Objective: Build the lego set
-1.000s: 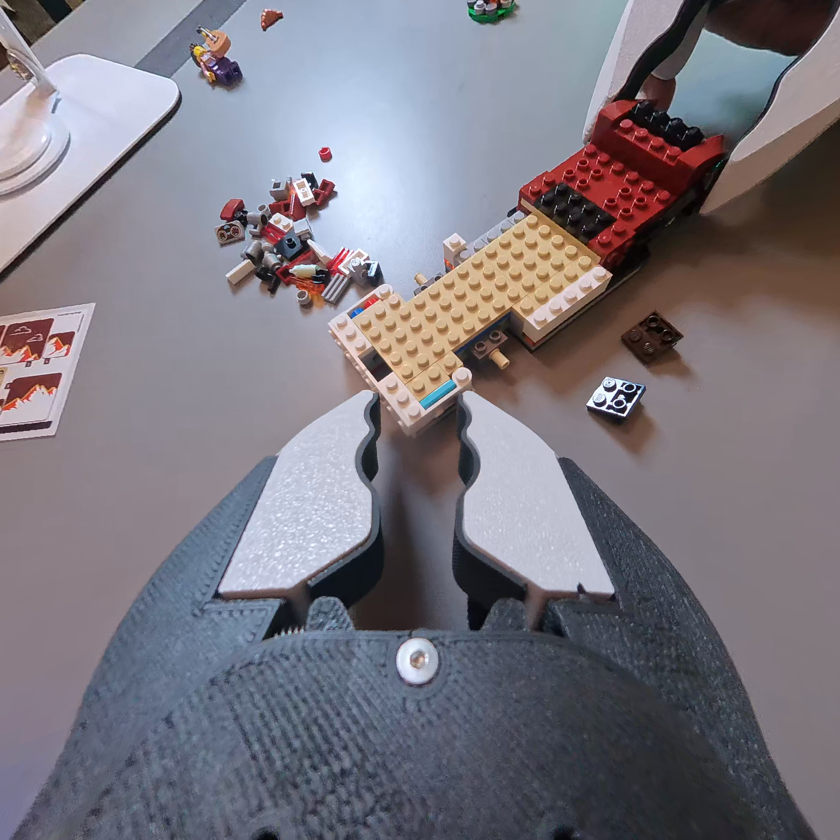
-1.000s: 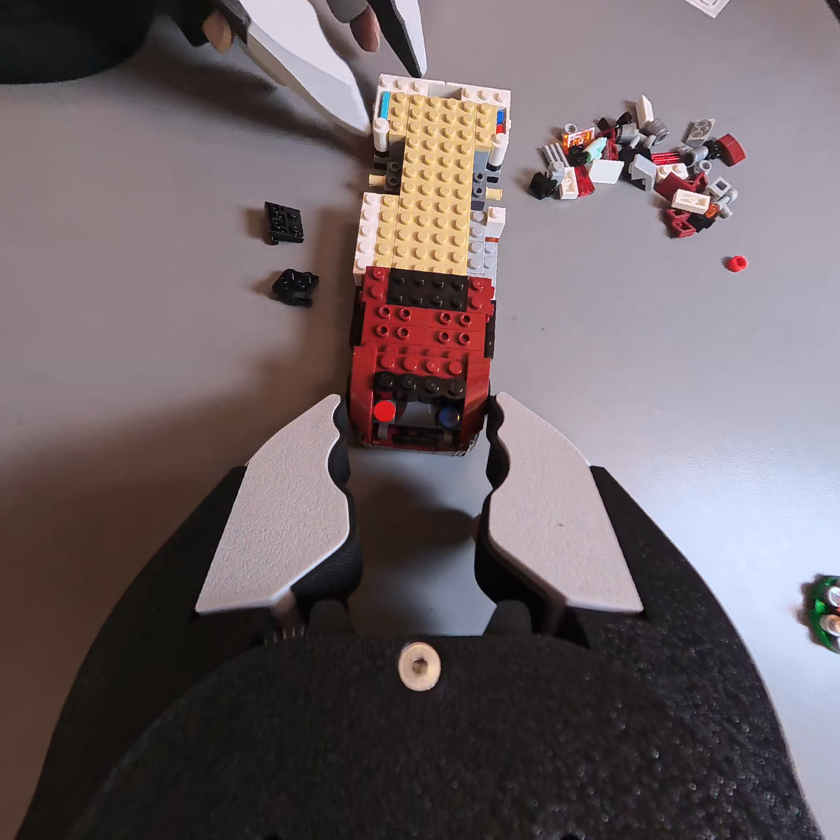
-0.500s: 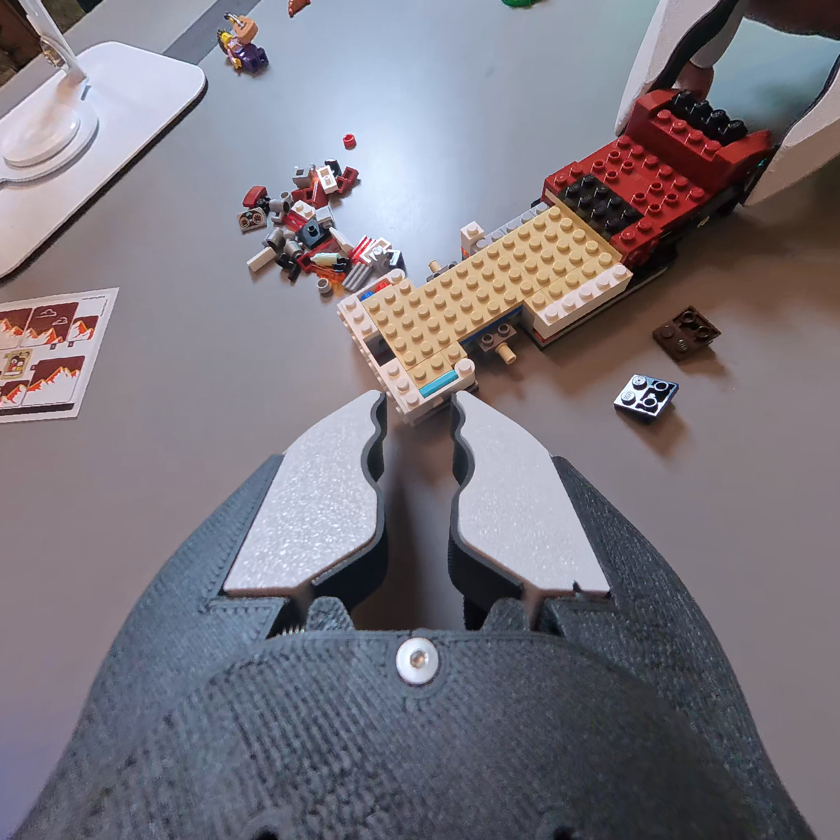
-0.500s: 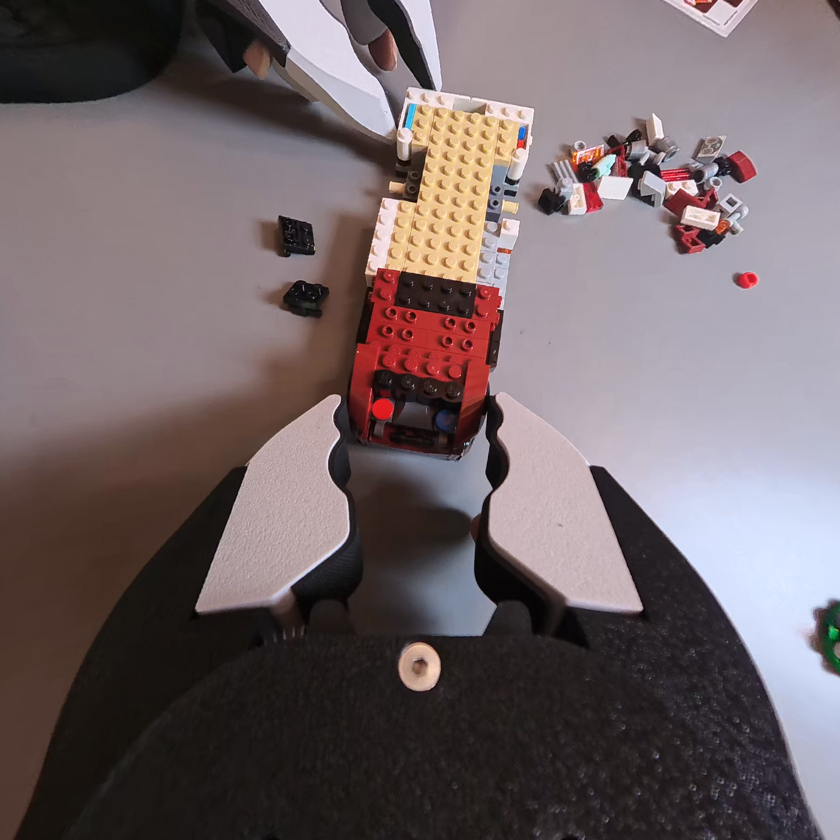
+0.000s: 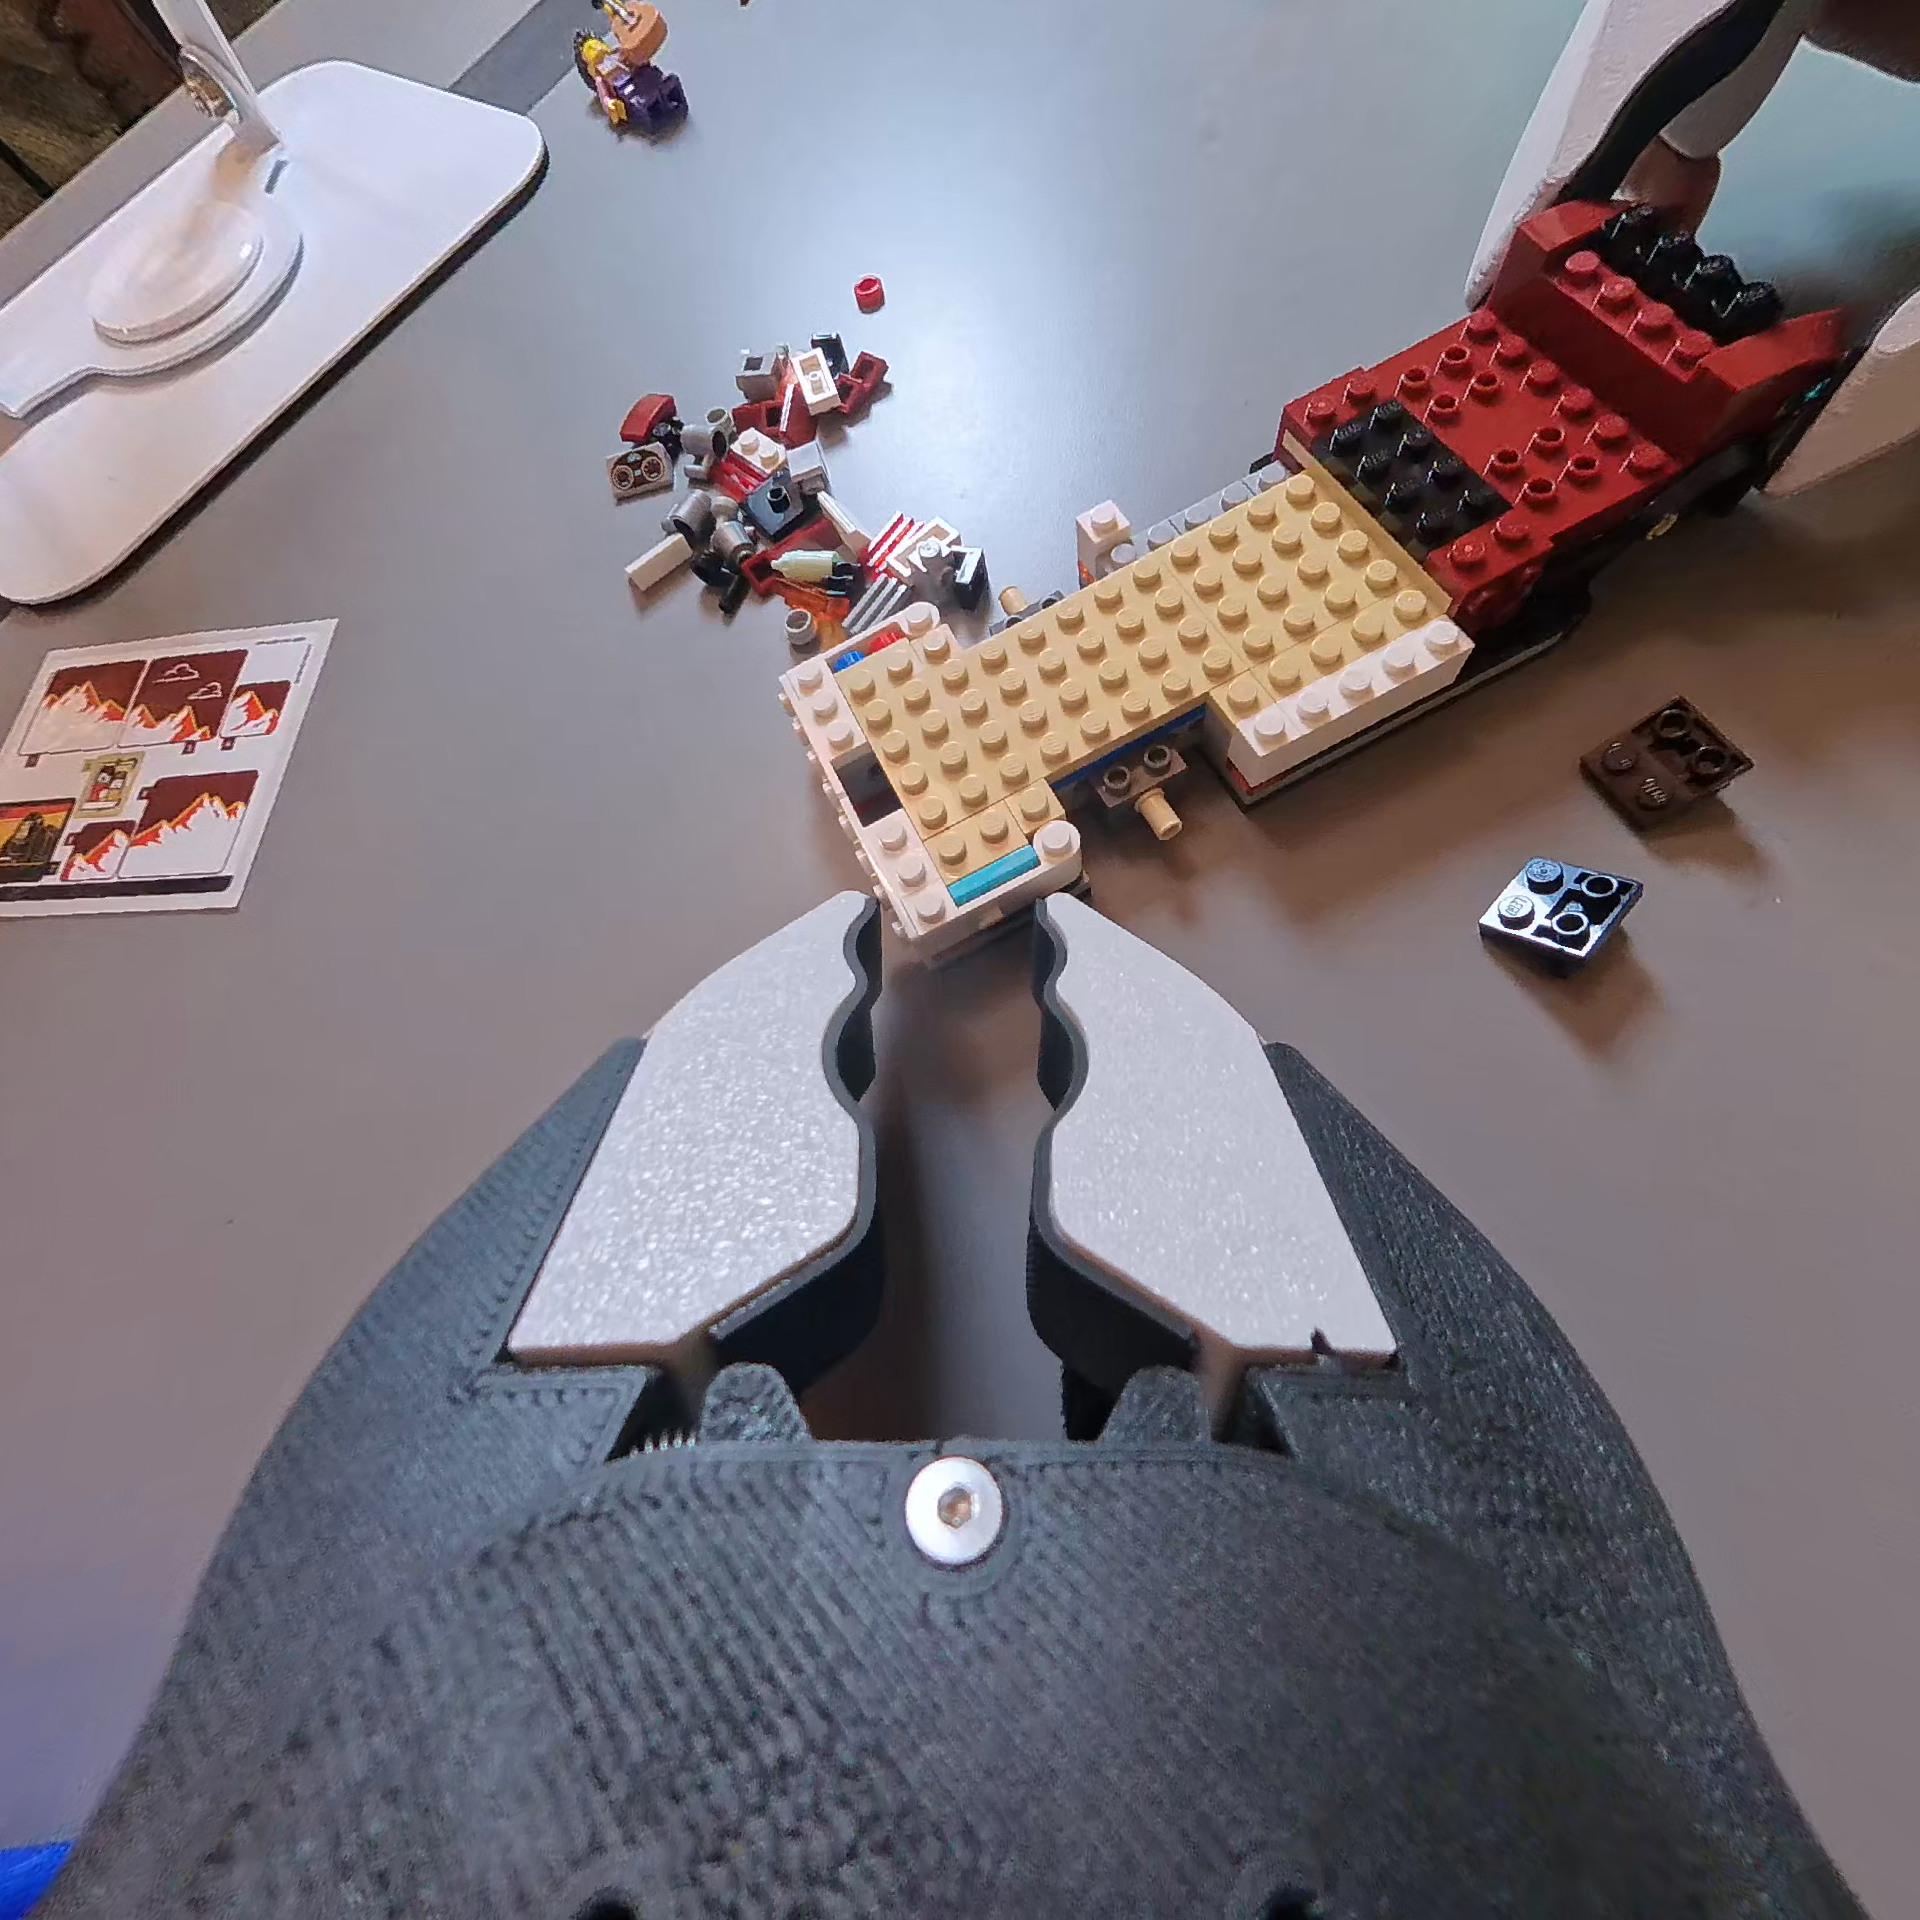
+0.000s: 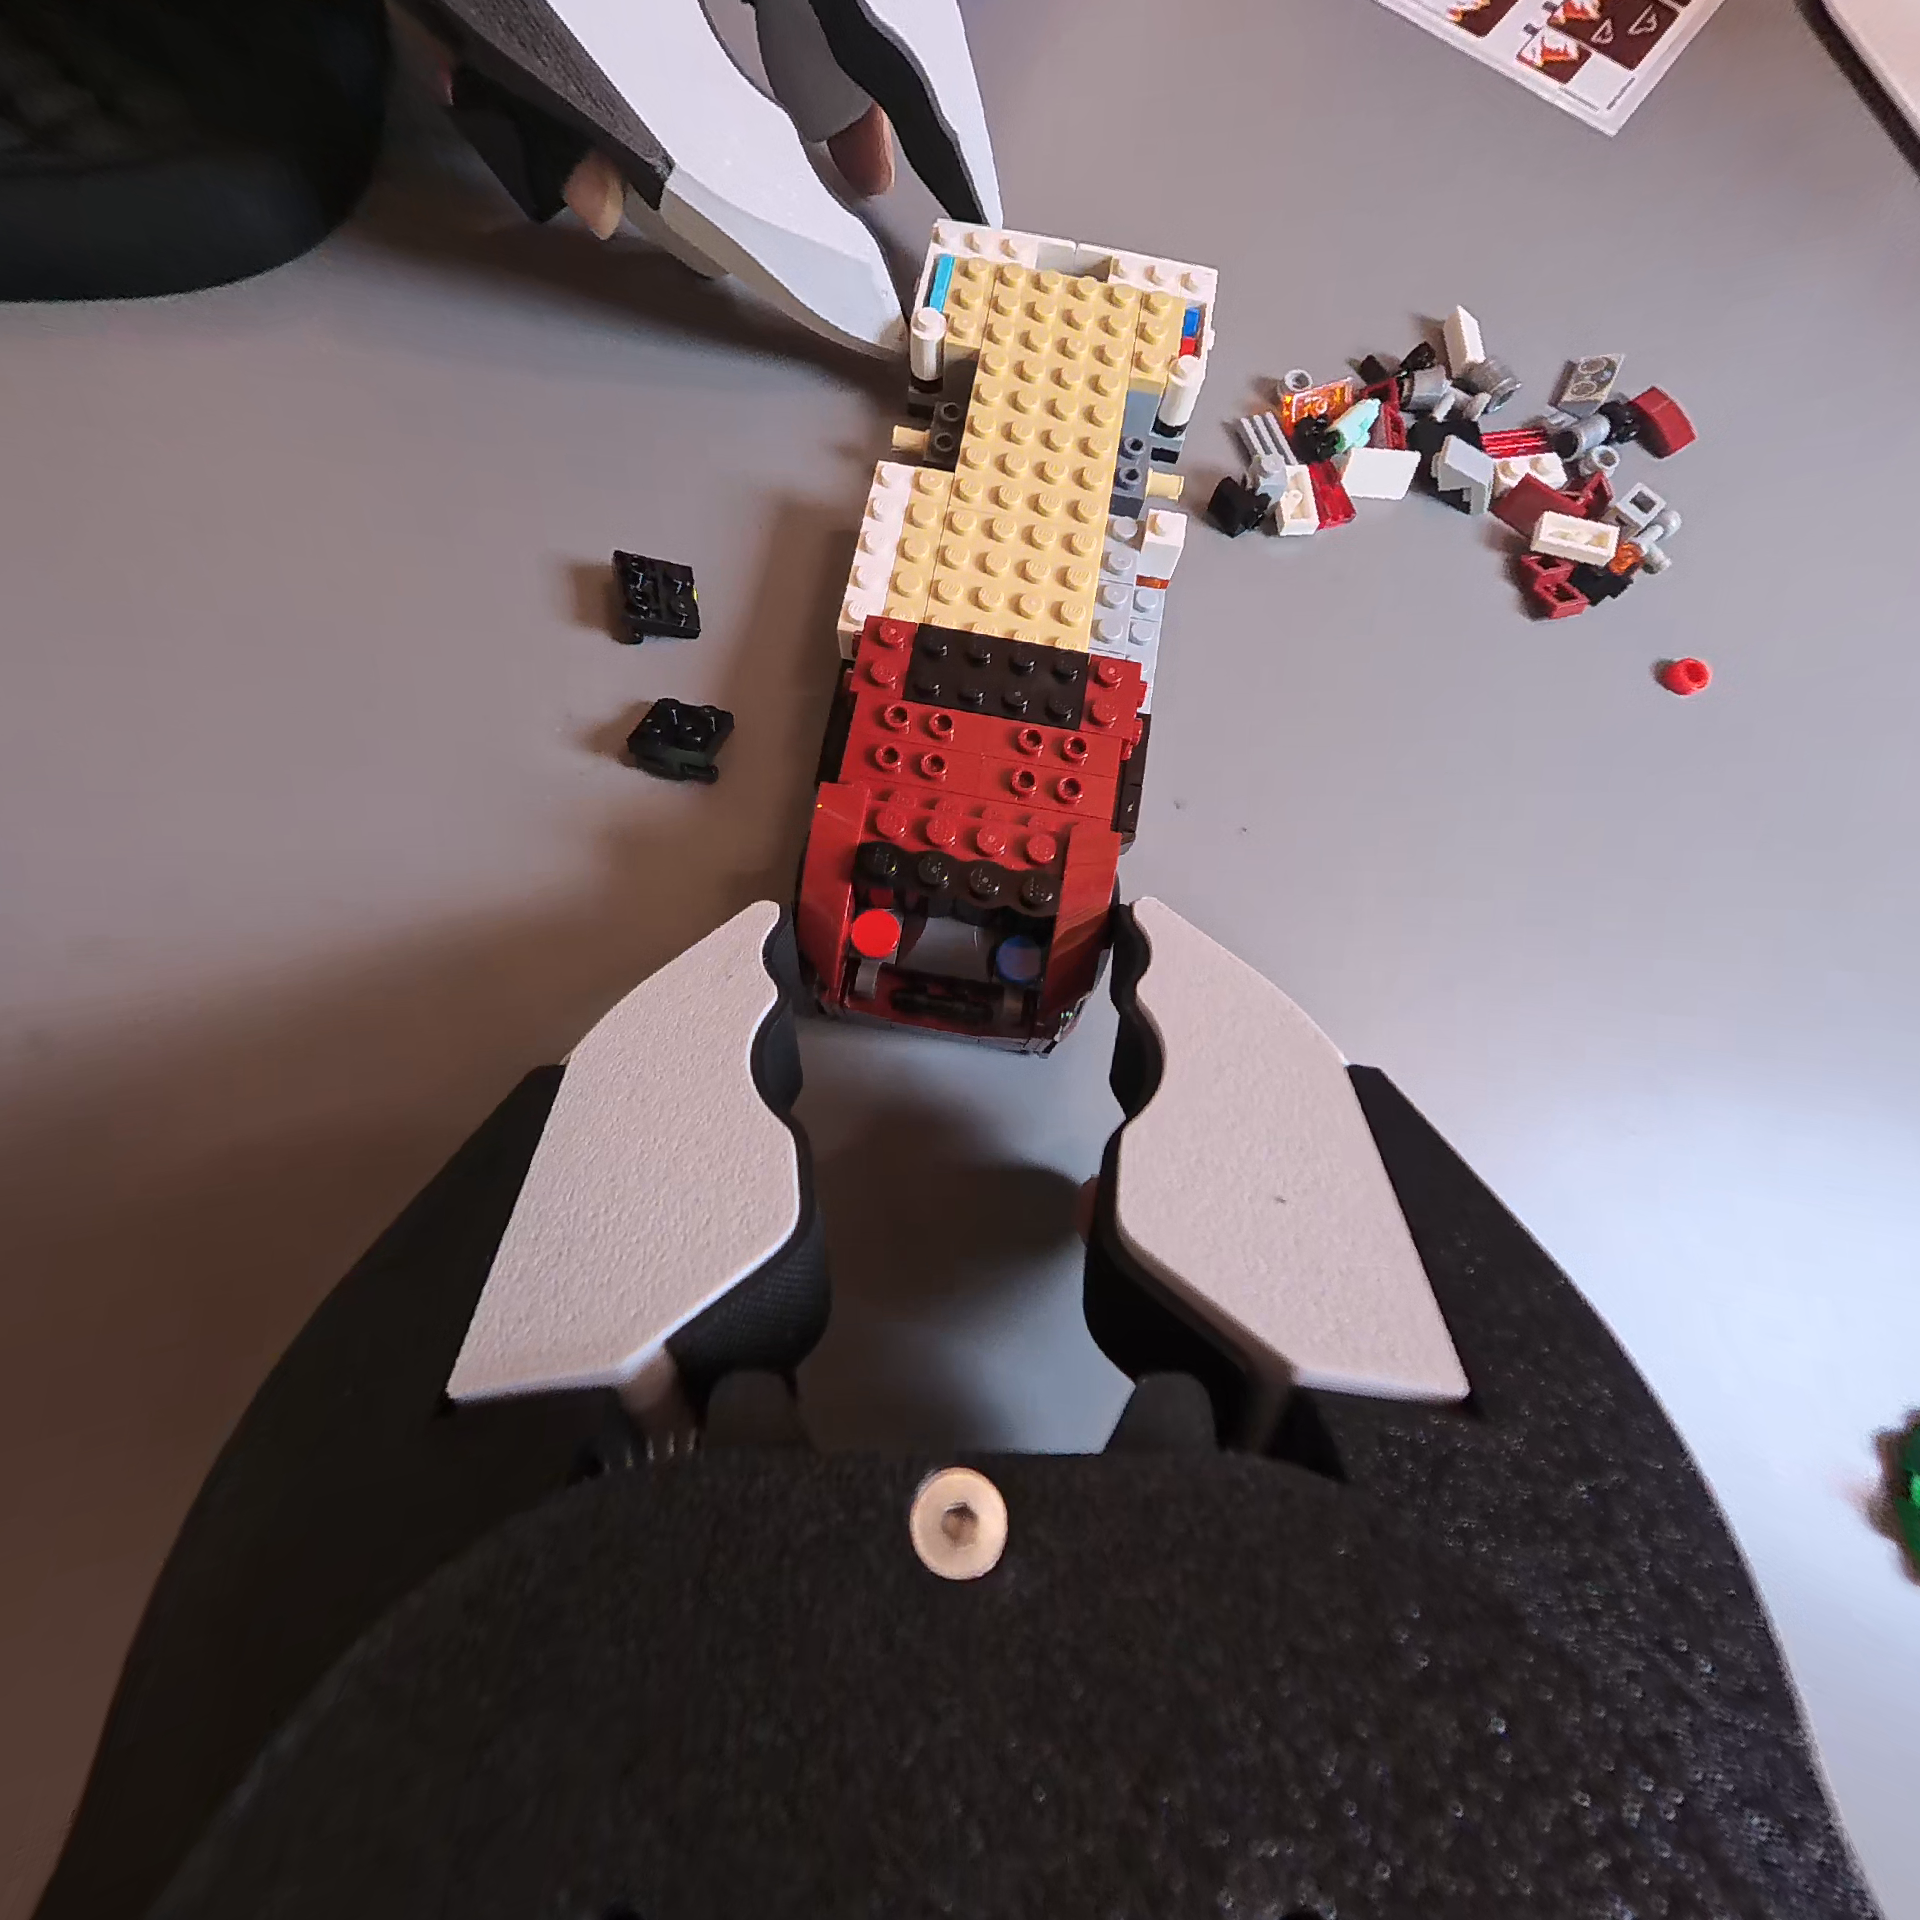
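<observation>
Between the right gripper's point(image 6: 948, 940) jaws sits the dark red cab end of a brick-built truck point(image 6: 1013, 582), and both pads press on its sides, so that end is properly clamped. At the other end, the left gripper point(image 5: 958, 920) has its jaws closed around the white rear corner with the little turquoise tile; the left pad touches the corner, though I can't really tell how firmly the right one bears on it. So the truck lies stretched across the grey worktop point(image 5: 1091, 187) with a gripper at each end, tan studded deck in the middle.

Just beside the truck on one side are two loose dark plates, a brownish one point(image 5: 1665, 762) and a blackish one point(image 5: 1561, 899). On the other side there's a messy pile of small parts point(image 5: 774, 499) in red, white, grey and black, with a lone red round stud point(image 5: 869, 293) a bit past it. Farther out: a sticker sheet point(image 5: 145, 764) with mountain art, a white stand base point(image 5: 260, 260), and a minifigure point(image 5: 634, 78) lying near the far edge.
</observation>
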The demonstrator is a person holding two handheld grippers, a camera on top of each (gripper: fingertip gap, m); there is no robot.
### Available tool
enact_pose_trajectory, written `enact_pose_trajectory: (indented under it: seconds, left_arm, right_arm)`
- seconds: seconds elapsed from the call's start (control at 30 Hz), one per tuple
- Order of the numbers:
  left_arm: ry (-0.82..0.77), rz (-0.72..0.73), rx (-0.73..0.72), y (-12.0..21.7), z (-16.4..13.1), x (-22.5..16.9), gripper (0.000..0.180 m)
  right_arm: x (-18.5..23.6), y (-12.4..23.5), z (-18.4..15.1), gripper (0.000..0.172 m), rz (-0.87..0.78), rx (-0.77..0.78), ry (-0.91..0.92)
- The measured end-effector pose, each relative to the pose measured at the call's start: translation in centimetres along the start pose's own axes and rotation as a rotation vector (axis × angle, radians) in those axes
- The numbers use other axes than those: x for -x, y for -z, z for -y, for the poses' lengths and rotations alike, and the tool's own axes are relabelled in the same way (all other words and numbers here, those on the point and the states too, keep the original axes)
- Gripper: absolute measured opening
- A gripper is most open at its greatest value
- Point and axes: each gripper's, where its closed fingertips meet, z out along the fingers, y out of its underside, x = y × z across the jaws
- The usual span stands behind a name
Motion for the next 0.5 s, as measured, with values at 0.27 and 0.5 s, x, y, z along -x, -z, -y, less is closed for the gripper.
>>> enact_pose_trajectory:
  seconds: [0.27, 0.5]
  left_arm:
    - [0.005, 0.016, 0.004, 0.03, -0.11, 0.31, 0.027]
    - [-0.011, 0.020, -0.027, 0.55, 0.32, 0.58, 0.032]
  right_arm:
    - [0.43, -0.10, 0.05, 0.058, 0.005, 0.002, 0.015]
    - [0.62, 0.05, 0.17, 0.058, 0.017, -0.007, 0.013]
